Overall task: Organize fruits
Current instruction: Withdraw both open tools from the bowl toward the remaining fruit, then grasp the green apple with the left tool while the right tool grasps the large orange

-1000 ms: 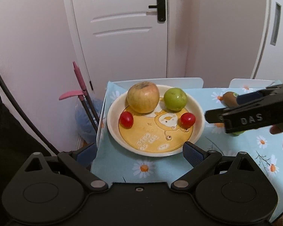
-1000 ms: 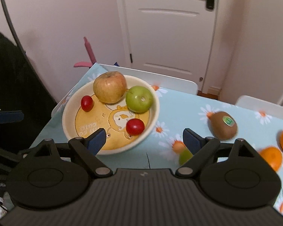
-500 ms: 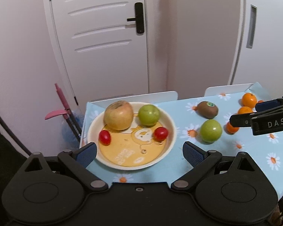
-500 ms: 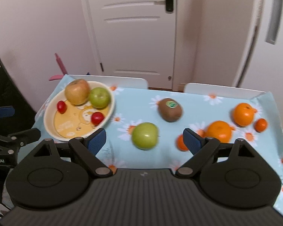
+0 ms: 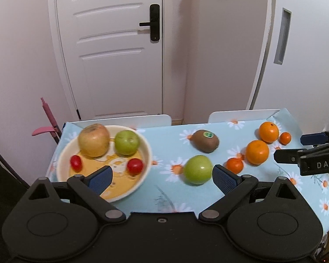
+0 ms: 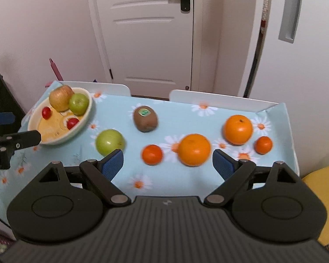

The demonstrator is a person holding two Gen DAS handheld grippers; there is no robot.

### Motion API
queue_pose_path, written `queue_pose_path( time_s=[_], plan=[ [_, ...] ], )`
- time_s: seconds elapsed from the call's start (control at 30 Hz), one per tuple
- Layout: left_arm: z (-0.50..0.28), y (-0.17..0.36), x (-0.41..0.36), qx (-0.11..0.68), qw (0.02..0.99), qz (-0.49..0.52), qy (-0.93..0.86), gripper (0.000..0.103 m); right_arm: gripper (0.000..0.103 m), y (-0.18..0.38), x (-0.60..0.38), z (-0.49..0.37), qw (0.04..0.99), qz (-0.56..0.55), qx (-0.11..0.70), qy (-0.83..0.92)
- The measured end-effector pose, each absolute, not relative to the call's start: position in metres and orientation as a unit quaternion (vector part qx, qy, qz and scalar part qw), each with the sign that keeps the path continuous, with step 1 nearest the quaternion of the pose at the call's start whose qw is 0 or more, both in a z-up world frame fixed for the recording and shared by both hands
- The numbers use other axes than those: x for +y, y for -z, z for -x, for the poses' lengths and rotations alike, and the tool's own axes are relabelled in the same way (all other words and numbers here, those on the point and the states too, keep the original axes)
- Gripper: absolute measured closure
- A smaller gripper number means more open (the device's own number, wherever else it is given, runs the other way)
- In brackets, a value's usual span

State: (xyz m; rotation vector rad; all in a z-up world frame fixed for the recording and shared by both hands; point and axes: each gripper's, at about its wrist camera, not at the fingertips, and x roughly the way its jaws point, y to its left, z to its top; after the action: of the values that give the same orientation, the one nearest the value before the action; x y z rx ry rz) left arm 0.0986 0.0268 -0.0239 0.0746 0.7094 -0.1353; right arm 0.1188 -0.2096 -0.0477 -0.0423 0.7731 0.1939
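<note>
Grippers, left (image 5: pixel 160 176) and right (image 6: pixel 167 164), both gape empty; next, judged: close on the loose round green apple (image 6: pixel 109 142) for the cream bowl (image 6: pixel 85 118).

Side-by-side views, perhaps elevated, sharing table (image 5: pixel 263 188)

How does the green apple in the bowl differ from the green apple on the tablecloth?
The green apple in the bowl lies against the big yellow-red apple; the green apple on the tablecloth touches no other fruit. The first is at the table's far left corner, the second nearer the middle. Both are round, green and ungripped.
</note>
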Motion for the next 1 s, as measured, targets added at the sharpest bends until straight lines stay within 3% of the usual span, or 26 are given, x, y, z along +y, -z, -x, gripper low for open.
queue_pose_path(
  time_s=[0.53, 0.93, 1.0],
  plan=[
    [-0.134, 0.085, -0.048, 0.368, 0.929, -0.047, 0.014, 0.005, 0.001, 0.098, -0.266, -0.169, 0.905, 0.061, 0.384, -0.175],
    [-0.17, 0.127, -0.069, 0.378, 0.923, -0.065, -0.001, 0.019, 0.004, 0.131, -0.267, -0.196, 0.896, 0.064, 0.388, -0.205],
    [-0.174, 0.13, -0.071, 0.38, 0.923, -0.065, 0.0, 0.026, 0.006, 0.133, -0.266, -0.198, 0.895, 0.066, 0.388, -0.21]
  ],
)
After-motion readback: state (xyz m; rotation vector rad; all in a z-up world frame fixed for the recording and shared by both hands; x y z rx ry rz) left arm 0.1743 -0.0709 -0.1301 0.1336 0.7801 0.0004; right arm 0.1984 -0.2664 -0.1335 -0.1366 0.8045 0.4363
